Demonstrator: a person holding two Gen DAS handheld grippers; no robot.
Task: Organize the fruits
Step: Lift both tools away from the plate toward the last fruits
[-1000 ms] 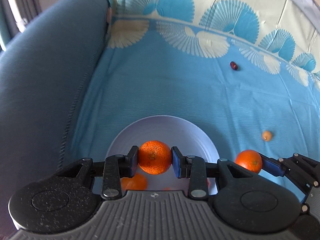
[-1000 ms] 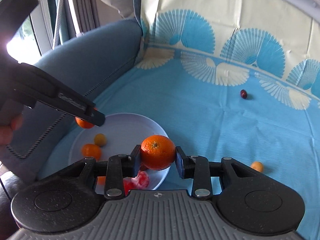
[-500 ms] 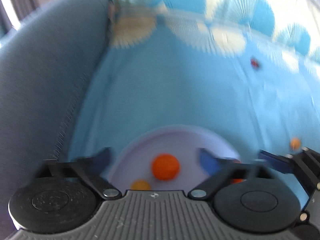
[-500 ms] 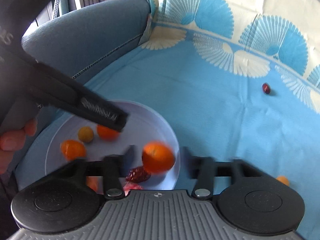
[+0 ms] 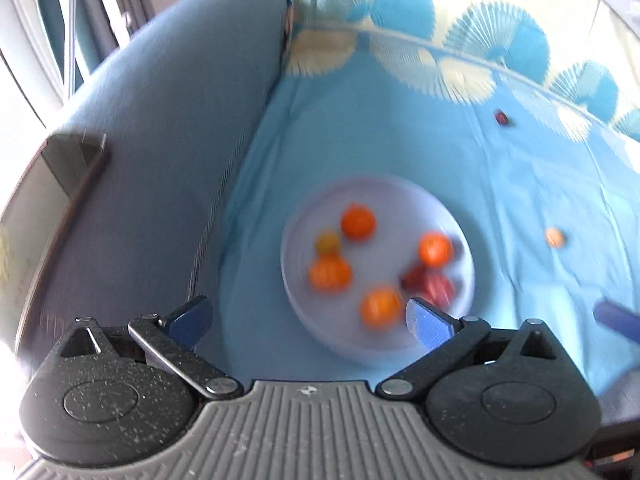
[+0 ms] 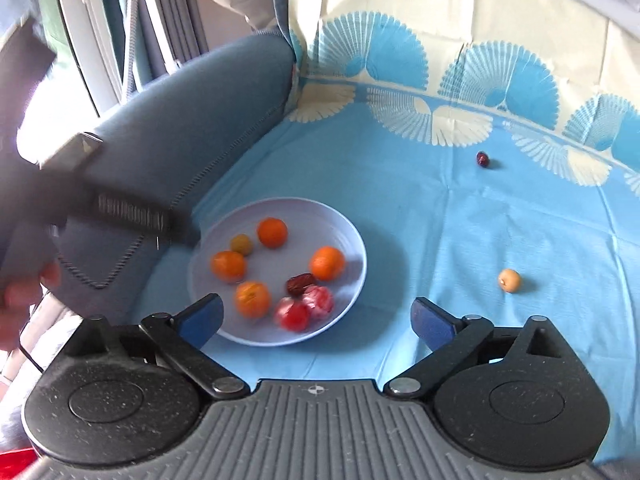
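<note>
A pale lilac plate (image 6: 280,205) lies on the blue cloth and holds several oranges (image 6: 328,263), a small yellowish fruit (image 6: 241,245), a dark date (image 6: 300,284) and red fruits (image 6: 304,308). The left wrist view shows the same plate (image 5: 384,192), blurred, with oranges (image 5: 358,222) in it. My left gripper (image 5: 306,314) is open and empty, above the plate's near edge. My right gripper (image 6: 316,316) is opening its jaws with nothing between them, over the plate's near right rim. Loose on the cloth lie a dark red date (image 6: 483,159) and a small orange fruit (image 6: 509,280).
A blue sofa armrest (image 6: 180,132) rises left of the plate, with a flat dark slab (image 5: 68,168) on it. The fan-patterned cloth (image 6: 440,208) runs up the backrest. My left gripper's body (image 6: 120,212) and a hand (image 6: 24,292) sit at the left.
Both grippers let go of their oranges, which now lie in the plate. Both jaws opened wide, and both grippers drew back and up from the plate.
</note>
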